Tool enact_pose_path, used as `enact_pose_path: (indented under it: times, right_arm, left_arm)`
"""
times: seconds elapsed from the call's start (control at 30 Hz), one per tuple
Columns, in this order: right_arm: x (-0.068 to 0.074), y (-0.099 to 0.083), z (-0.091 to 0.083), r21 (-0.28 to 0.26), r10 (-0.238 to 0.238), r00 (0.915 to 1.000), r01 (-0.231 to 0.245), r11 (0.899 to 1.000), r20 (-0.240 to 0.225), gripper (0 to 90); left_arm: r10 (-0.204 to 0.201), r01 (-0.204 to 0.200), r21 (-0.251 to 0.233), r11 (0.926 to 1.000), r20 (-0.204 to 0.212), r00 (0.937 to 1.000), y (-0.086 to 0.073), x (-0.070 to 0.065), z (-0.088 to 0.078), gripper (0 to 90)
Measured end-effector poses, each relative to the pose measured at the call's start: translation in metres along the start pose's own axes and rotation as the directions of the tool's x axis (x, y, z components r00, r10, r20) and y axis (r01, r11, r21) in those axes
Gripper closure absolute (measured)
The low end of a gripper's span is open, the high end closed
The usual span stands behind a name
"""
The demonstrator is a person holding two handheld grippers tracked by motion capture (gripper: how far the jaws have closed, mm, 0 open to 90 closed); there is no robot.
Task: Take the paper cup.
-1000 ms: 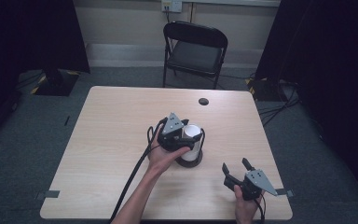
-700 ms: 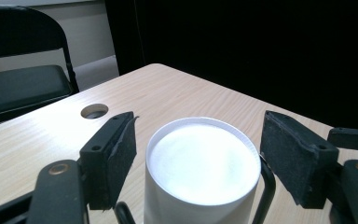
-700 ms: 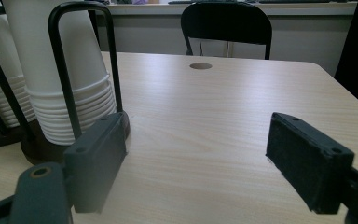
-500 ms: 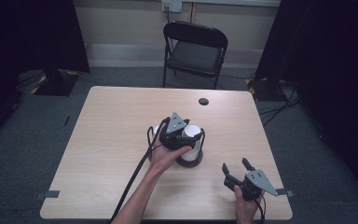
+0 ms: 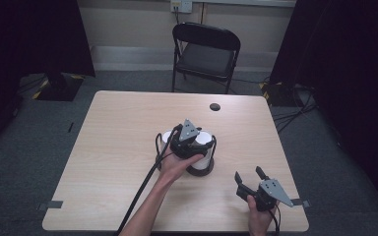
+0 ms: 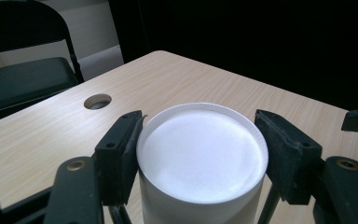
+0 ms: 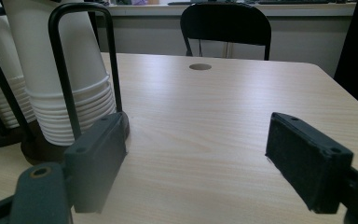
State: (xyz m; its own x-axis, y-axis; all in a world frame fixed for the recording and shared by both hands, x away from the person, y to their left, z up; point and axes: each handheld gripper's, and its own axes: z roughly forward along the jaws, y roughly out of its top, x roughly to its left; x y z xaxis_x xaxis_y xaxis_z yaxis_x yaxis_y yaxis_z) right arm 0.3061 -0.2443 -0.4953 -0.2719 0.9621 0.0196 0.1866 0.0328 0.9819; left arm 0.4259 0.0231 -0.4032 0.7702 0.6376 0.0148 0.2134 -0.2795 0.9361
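- Left tongs (image 5: 191,141) sit over the cup stack (image 5: 204,147) near mid worktop (image 5: 118,147), w/ the grey plate on top in the high view.
- Left gripper view: top cup (image 6: 203,154) stands upside down, flat white base up, between the two black pads (image 6: 119,156).
- Jaws have just been closing on it; both pads now meet the cup's sides at the top edge, so the left tongs are gripping the top cup.
- Stack is in a black wire holder (image 7: 65,70) w/ a dark round base; right gripper view shows many nested cup rims low in the stack.
- A 2nd white stack (image 5: 167,138) stands just beside, to the left in the high view; in the right gripper view it's at the far left edge, also behind black wire.
- Right tongs (image 5: 251,181) rest near the worktop's front right corner, well apart from the holder, in the person's right hand (image 5: 260,219).
- Right gripper view: jaws spread wide, bare worktop between, nothing held; open.
- Small round hole (image 5: 215,106) near the worktop's far edge.
- Black folding chair (image 5: 205,54) behind the worktop, against the wall.
- Black cable (image 5: 140,194) trails from the left tongs along the forearm toward the front edge.
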Motion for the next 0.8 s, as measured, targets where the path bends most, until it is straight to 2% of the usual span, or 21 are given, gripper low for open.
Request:
enact_pose_path:
  times: [0.3,0.47,0.7,0.8]
  right_arm:
    - [0.000,0.000,0.000,0.000,0.001,1.0000,-0.001,1.000,0.002,19.3]
    - [0.000,0.000,0.000,-0.001,0.001,1.0000,-0.001,1.000,0.001,19.4]
    - [0.000,0.000,0.000,-0.003,0.000,1.0000,0.000,1.000,0.004,19.5]
    - [0.000,0.000,0.000,0.000,0.001,1.0000,-0.001,1.000,0.002,19.5]
  left_arm:
    - [-0.013,0.013,-0.017,0.9998,0.001,0.9999,0.003,0.001,-0.004,35.1]
    - [-0.019,0.019,-0.041,0.9990,0.003,0.9998,0.005,0.001,-0.007,35.1]
    - [-0.007,0.006,-0.077,0.9970,-0.008,0.9999,0.008,-0.001,-0.012,35.2]
    - [-0.020,0.020,-0.083,0.9964,0.000,0.9998,0.009,0.000,-0.014,35.3]
